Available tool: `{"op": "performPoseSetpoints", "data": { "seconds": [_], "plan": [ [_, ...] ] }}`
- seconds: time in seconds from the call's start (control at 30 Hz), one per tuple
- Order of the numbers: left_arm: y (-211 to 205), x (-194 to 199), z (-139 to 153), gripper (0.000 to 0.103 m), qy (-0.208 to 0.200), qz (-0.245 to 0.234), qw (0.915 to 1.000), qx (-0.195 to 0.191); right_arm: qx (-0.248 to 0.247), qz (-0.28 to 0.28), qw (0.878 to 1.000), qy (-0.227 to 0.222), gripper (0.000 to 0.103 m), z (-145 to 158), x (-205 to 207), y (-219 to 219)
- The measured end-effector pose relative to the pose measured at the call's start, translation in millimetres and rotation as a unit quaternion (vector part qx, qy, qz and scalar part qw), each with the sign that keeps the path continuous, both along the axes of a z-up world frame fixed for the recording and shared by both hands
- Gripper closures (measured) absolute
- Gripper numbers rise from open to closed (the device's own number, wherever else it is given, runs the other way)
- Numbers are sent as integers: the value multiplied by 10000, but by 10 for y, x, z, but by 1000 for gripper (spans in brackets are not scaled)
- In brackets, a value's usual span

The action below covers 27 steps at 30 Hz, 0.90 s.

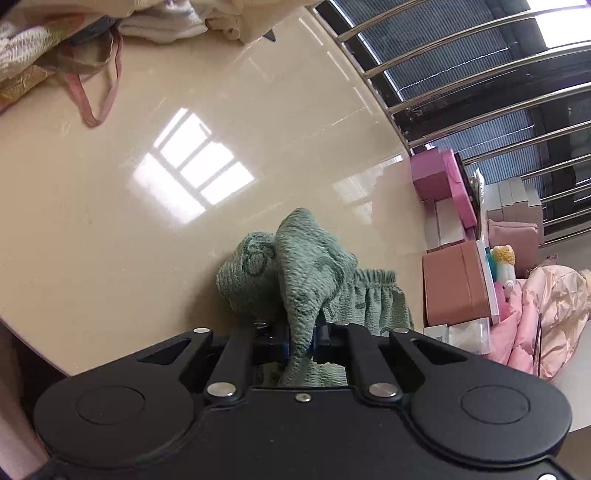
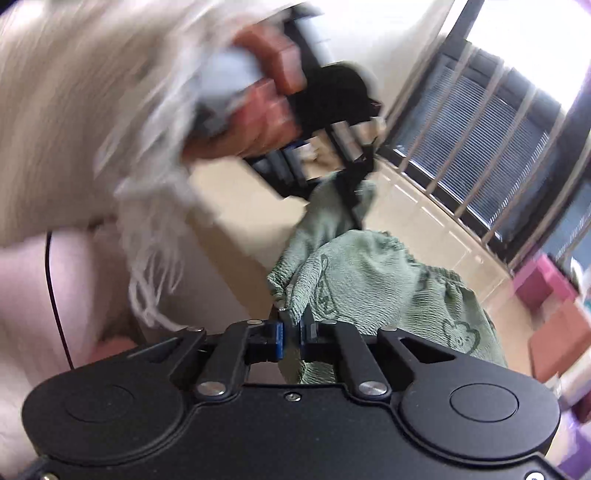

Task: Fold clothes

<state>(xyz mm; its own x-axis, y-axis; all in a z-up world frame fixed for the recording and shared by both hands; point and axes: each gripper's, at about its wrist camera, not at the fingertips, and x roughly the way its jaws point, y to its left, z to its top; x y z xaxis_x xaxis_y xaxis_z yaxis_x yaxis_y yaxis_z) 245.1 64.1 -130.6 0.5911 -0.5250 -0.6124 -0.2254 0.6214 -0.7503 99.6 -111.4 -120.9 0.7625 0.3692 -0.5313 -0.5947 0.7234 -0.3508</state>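
A green crinkled garment [image 1: 314,273] with an elastic waistband hangs bunched above the beige table [image 1: 184,166]. My left gripper [image 1: 301,334] is shut on a fold of it. My right gripper [image 2: 291,330] is shut on another fold of the same green garment [image 2: 369,280]. In the right wrist view the left gripper [image 2: 354,199] shows blurred higher up, held by a hand in a white fringed sleeve, with green cloth hanging from it.
A heap of other clothes [image 1: 74,33] with pink straps lies at the table's far left. Pink and brown boxes [image 1: 454,229] and a pink quilted cloth [image 1: 546,314] stand to the right. A metal railing [image 1: 480,74] borders the window.
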Motion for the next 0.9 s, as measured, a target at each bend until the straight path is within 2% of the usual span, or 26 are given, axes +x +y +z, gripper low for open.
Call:
{"op": "performPoseSetpoints", "data": {
  "seconds": [0.1,0.17,0.23,0.33,0.47,0.53,0.6,0.67,0.73,0.8,0.83,0.87,0.9],
  "plan": [
    [-62,49,201,94,-252,-132,9996,-55,1064,-250,9937,264,96,255,98,-283],
    [-152,107,394,94,-472,-278,9985,-7,2037,-434,9765,553,96,390,168,-573],
    [-373,235,518,94,-550,-498,9972,111,3013,-634,9478,826,96,498,237,-887],
    [-829,494,638,94,-529,-897,9939,355,3996,-1016,9056,999,96,494,339,-1331],
    [-1435,835,767,93,-484,-1424,9863,673,4816,-1842,8444,1455,96,150,528,-1879],
    [-1728,968,576,91,-327,-1675,9823,772,5068,-2233,8152,1697,96,-76,592,-2094],
    [-1985,1128,370,86,-173,-1963,9766,861,5040,-2576,8053,1763,96,-249,625,-2223],
    [-2152,1232,210,71,-148,-2151,9722,911,4945,-2741,8049,1804,96,-359,647,-2275],
    [-2248,1278,80,62,-161,-2270,9700,860,4897,-2833,8032,1867,94,-450,668,-2311],
    [-2290,1277,65,51,-290,-2368,9681,761,4782,-2871,8094,1838,91,-477,698,-2293],
    [-2307,1269,86,41,-384,-2420,9669,714,4708,-2869,8146,1803,91,-474,715,-2274],
    [-2326,1259,118,30,-483,-2471,9654,680,4617,-2867,8207,1761,89,-464,727,-2249],
    [-2341,1228,192,27,-612,-2516,9634,701,4467,-2868,8303,1696,87,-435,725,-2202]
  ]
}}
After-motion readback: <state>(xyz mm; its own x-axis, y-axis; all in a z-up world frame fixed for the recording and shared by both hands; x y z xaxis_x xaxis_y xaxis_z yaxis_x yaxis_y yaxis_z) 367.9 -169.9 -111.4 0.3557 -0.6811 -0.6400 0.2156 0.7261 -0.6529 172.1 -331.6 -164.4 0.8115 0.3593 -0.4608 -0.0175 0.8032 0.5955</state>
